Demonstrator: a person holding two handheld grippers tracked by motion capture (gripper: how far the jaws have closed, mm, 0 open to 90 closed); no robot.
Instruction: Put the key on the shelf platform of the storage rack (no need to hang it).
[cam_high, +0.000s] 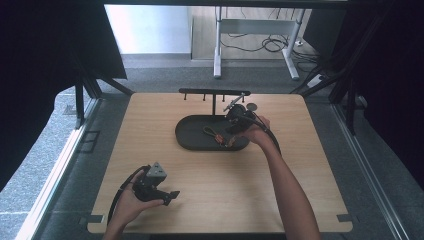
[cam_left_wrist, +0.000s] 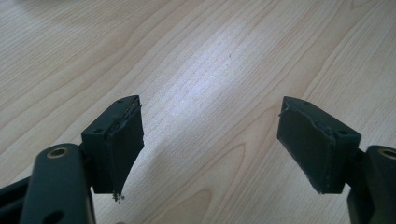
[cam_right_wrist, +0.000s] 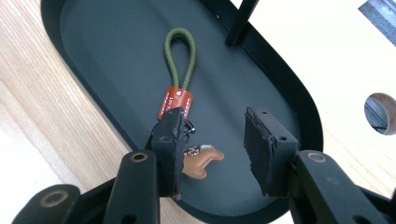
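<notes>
A keychain (cam_right_wrist: 180, 74) lies in a black oval tray (cam_right_wrist: 93, 51): an olive cord loop, a red-brown leather band and a small tan leather charm (cam_right_wrist: 201, 161). My right gripper (cam_right_wrist: 212, 149) hovers open just above it, its left jaw over the metal ring beside the band. In the high view the right gripper (cam_high: 237, 119) sits over the tray's (cam_high: 192, 142) right half, with the keychain (cam_high: 214, 134) under it. My left gripper (cam_high: 165, 192) is open over bare wood near the table's front left, its pads (cam_left_wrist: 123, 140) wide apart with nothing between them.
A black T-shaped hanger rack (cam_high: 214, 92) with small pegs rises from the tray's back edge. The wooden table (cam_high: 300, 175) has bare room around the tray. A round hole (cam_right_wrist: 380, 112) shows in the tabletop past the tray's rim.
</notes>
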